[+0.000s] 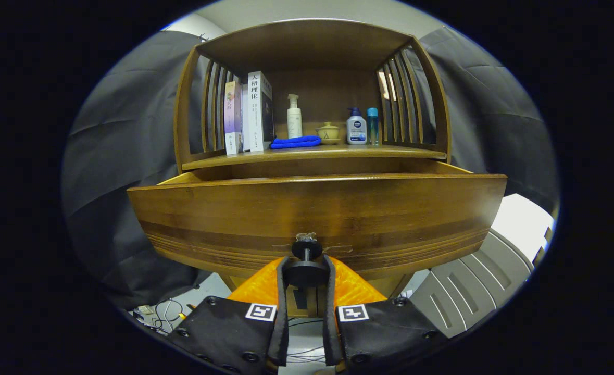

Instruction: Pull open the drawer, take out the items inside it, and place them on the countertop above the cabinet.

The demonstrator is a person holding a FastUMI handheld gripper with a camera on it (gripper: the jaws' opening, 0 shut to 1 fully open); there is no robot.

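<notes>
Gripper (307, 271) pinches round black knob (307, 249) (wooden drawer (317, 213)).

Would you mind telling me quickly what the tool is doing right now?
Tool: closed on the black drawer knob, one finger pressing each side of it; the drawer stands pulled out.

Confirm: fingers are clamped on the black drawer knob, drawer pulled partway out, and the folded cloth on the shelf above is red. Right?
One thing is off: the folded cloth on the shelf is blue, not red, as the gripper view shows. The rest holds: the gripper has both fingers pressed on the black drawer knob, and the drawer is pulled partway out.
</notes>
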